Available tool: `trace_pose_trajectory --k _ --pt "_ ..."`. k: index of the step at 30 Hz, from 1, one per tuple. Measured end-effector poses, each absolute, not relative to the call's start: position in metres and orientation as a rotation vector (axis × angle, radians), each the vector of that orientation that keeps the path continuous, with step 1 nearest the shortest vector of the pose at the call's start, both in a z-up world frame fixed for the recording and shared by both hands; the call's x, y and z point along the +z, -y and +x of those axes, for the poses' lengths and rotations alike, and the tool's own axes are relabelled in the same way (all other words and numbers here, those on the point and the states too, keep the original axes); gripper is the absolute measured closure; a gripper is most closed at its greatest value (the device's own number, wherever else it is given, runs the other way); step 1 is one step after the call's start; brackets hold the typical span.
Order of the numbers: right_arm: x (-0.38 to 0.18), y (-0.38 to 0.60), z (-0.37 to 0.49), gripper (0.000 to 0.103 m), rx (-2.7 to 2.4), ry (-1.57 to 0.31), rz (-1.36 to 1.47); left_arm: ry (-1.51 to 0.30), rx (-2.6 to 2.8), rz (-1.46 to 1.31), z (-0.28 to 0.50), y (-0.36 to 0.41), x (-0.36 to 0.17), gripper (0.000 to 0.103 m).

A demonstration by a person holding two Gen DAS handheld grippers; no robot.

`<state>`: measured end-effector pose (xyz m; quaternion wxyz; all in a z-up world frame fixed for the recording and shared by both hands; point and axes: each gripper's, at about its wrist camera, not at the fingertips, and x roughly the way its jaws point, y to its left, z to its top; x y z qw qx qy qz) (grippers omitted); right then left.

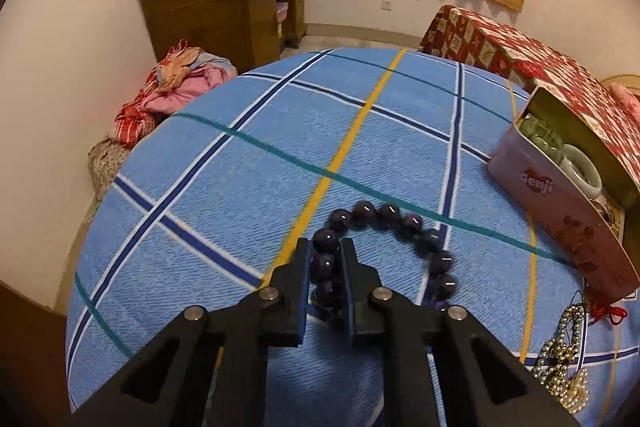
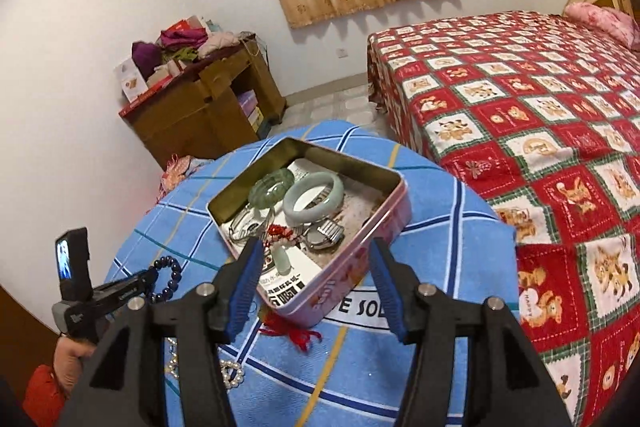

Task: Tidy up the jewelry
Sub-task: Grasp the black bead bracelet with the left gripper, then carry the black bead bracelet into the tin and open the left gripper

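Note:
My left gripper (image 1: 326,251) is shut on a dark purple bead bracelet (image 1: 400,219) whose loop hangs just above the blue plaid cloth (image 1: 240,187). The bracelet also shows in the right wrist view (image 2: 170,277), held by the left gripper (image 2: 150,273). My right gripper (image 2: 316,247) is open and empty, its fingers either side of the near end of an open pink tin (image 2: 360,239). The tin holds two jade bangles (image 2: 314,197), metal pieces and a red tassel charm. In the left wrist view the tin (image 1: 560,203) stands at the right.
A tangle of pearl and gold bead necklaces (image 1: 564,359) lies at the cloth's right edge, near a red tassel (image 2: 294,333). More pearls (image 2: 232,373) lie under my right gripper. A bed with a red patchwork cover (image 2: 540,107) stands right; a wooden cabinet (image 2: 200,111) stands behind.

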<state>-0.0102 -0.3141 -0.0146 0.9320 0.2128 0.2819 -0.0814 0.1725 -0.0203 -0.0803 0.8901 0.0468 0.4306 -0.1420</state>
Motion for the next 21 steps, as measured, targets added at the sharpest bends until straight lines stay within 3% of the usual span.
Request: trace_pose_trajectory --k 21 --pt "-0.017 0.333 -0.037 0.045 -0.173 -0.529 0.526 -0.644 -0.56 0.045 0.14 0.062 0.011 0.09"
